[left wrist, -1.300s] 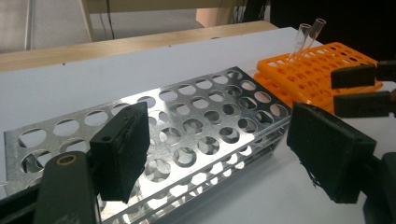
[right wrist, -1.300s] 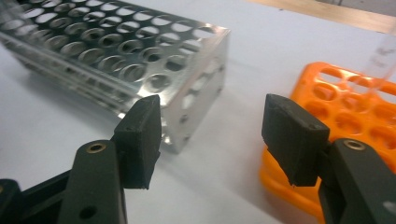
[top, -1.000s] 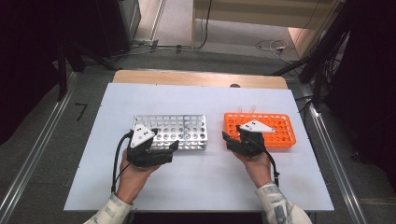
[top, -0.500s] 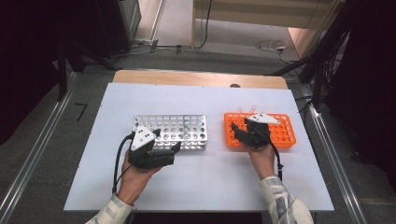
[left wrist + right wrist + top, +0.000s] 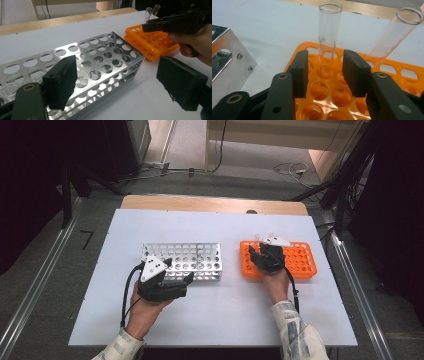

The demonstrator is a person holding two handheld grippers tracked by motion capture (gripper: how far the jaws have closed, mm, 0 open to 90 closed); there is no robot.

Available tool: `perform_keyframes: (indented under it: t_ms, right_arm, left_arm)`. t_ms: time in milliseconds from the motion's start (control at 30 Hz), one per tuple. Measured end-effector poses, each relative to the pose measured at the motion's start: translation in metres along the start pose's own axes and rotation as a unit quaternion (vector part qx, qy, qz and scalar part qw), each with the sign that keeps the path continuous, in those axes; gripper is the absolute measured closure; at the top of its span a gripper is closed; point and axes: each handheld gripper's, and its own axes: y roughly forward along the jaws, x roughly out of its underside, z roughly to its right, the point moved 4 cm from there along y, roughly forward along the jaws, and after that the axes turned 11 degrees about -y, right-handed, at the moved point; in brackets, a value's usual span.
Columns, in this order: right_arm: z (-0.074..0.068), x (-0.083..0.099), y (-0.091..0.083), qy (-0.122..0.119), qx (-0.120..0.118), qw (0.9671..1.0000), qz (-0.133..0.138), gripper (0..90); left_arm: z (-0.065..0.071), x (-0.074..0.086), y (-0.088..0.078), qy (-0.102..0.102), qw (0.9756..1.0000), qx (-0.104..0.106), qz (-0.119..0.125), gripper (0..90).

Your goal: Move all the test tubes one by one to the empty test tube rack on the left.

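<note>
The right gripper (image 5: 325, 72) hangs over the near-left corner of the orange rack (image 5: 300, 260), which sits on the right half of the white table (image 5: 210, 320). Two clear glass tubes stand in that rack's far row: one upright tube (image 5: 329, 32) straight ahead of the jaws, and a leaning tube (image 5: 394, 35) tilted off to the right. The right jaws have just been closing in, yet a gap shows between them and they do not reach the upright tube, which stands just beyond the pads (image 5: 299, 72); nothing is pinched.

The left gripper (image 5: 186, 279) rests low by the near edge of the metal rack (image 5: 182, 260), left of the orange one. Its jaws are spread wide, around the rack's corner, with the pads (image 5: 61, 81) apart from it.
</note>
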Motion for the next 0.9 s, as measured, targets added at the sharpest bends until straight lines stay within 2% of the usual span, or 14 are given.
perform_keyframes:
  t_ms: [200,633,900]
  right_arm:
    - [0.001,-0.003,0.004,0.001,0.000,1.0000,-0.003,61.5]
    - [0.000,-0.004,0.011,-0.001,0.000,0.9999,-0.014,68.8]
    - [0.000,-0.004,0.011,-0.003,0.002,0.9999,-0.011,72.6]
  left_arm:
    - [0.000,0.001,0.001,-0.002,1.0000,0.000,-0.002,17.0]
    - [-0.002,0.002,0.002,-0.004,1.0000,-0.002,-0.005,17.5]
    - [-0.003,0.002,0.002,-0.006,1.0000,-0.004,-0.005,17.5]
